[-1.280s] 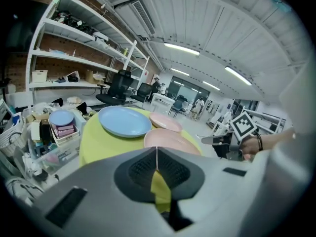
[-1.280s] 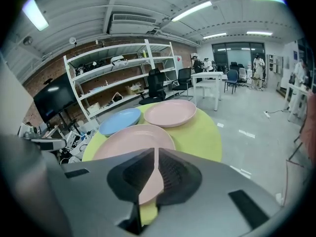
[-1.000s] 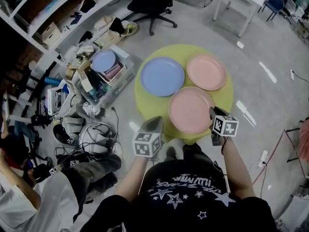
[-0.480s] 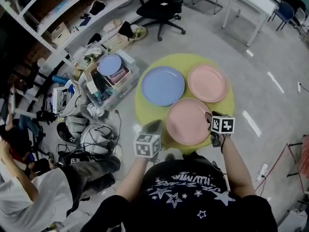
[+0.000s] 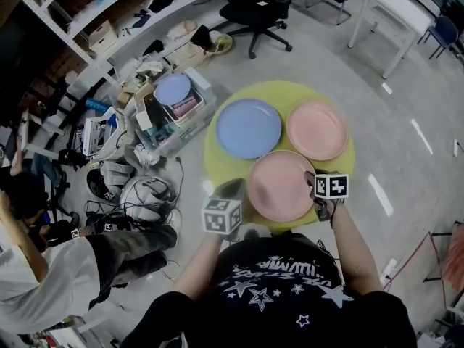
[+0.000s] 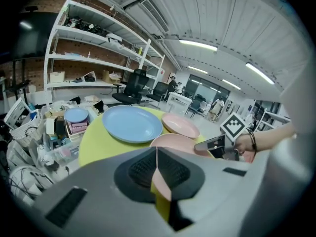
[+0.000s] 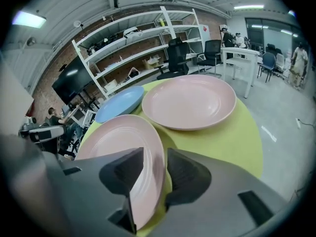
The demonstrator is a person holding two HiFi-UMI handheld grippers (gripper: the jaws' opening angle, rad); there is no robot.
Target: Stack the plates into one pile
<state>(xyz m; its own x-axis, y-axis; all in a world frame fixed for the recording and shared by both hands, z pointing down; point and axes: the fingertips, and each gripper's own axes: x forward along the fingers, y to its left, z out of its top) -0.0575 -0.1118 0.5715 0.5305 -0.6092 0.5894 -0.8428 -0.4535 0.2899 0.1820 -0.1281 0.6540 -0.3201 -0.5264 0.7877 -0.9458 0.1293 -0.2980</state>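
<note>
Three plates lie apart on a round yellow table (image 5: 217,162): a blue plate (image 5: 249,127) at the back left, a pink plate (image 5: 316,130) at the back right, and a second pink plate (image 5: 281,185) nearest me. My right gripper (image 5: 315,185) is at the near plate's right edge. In the right gripper view its jaws (image 7: 155,157) straddle that plate's rim (image 7: 159,154); they have just been closing a little, a gap still shows, so it is open. My left gripper (image 5: 232,193) hovers at the table's near left edge, shut (image 6: 157,157) and empty.
Left of the table the floor is crowded with boxes, cables and a bin topped by a small blue plate (image 5: 172,89). A black office chair (image 5: 261,9) stands behind the table. A person sits on the floor at lower left (image 5: 43,296).
The right gripper has come down and in onto the near pink plate's right rim. The left gripper has barely shifted. No plate has moved.
</note>
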